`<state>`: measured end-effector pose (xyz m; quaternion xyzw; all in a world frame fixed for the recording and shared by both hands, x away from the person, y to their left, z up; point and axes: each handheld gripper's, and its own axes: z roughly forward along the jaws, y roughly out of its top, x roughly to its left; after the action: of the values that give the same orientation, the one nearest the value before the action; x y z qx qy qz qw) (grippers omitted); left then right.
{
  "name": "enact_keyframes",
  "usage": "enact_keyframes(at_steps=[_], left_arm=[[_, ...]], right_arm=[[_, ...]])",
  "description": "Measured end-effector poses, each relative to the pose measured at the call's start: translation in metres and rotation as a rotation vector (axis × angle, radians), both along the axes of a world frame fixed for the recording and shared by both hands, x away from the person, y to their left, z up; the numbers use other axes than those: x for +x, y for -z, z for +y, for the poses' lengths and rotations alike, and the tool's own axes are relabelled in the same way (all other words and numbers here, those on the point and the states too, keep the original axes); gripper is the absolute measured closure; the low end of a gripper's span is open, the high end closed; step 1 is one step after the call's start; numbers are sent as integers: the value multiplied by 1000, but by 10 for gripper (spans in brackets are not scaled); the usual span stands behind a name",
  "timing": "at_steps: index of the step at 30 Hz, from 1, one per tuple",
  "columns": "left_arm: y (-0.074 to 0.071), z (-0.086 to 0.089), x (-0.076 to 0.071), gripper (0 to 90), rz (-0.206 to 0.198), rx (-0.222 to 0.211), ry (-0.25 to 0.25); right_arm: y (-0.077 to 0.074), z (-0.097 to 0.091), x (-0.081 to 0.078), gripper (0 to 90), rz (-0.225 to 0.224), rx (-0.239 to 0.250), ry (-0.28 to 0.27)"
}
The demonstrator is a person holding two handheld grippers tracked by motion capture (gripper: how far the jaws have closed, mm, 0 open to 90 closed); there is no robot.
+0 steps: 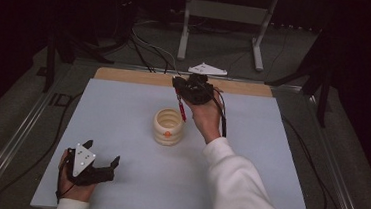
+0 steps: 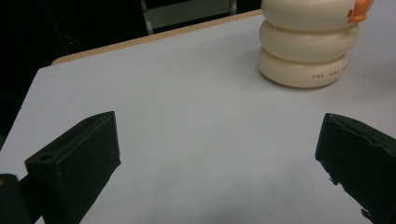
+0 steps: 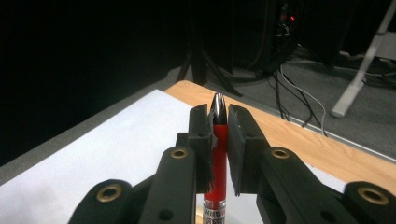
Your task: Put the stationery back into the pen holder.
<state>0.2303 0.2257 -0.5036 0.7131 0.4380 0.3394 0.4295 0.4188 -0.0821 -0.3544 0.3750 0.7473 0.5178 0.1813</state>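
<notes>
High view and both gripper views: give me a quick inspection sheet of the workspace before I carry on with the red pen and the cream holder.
Surface: pale mat on a wooden table; no spills seen.
Job's things: red pen clamped upright in the right gripper, hanging beside the rim of the cream ringed holder, which stands upright mid-mat.
Clutter: nothing seen on the mat.
Grippers: right gripper shut on the pen, raised at the holder's far side; left gripper open, holding nothing, low at the mat's near left corner.
Cables: one trails from the right gripper along the forearm; several cross the floor beyond the table.
Surroundings: dark room, grey floor, white stand behind the table.
</notes>
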Motion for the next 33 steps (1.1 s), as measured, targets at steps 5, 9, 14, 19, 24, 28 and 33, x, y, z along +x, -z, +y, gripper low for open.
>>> enact_keyframes(at_steps=[5, 9, 14, 19, 24, 28, 33], left_arm=[[0, 0, 0, 5, -2, -3, -1], [0, 0, 0, 5, 0, -3, 0], [0, 1, 0, 5, -1, -4, 1], [0, 0, 0, 5, -1, -2, 3], [0, 1, 0, 5, 0, -1, 4], [0, 0, 0, 5, 1, -3, 5], [0, 0, 0, 5, 3, 1, 6]], right_arm=[[6, 7, 0, 810, -19, 0, -22], [10, 12, 1, 810, -26, 4, -21], [13, 17, 0, 809, -41, 3, -36], [19, 19, 0, 809, -36, 18, -39], [26, 22, -2, 809, -38, 6, -48], [32, 22, -4, 809, -36, -6, -49], [40, 23, -6, 809, -33, -24, -54]])
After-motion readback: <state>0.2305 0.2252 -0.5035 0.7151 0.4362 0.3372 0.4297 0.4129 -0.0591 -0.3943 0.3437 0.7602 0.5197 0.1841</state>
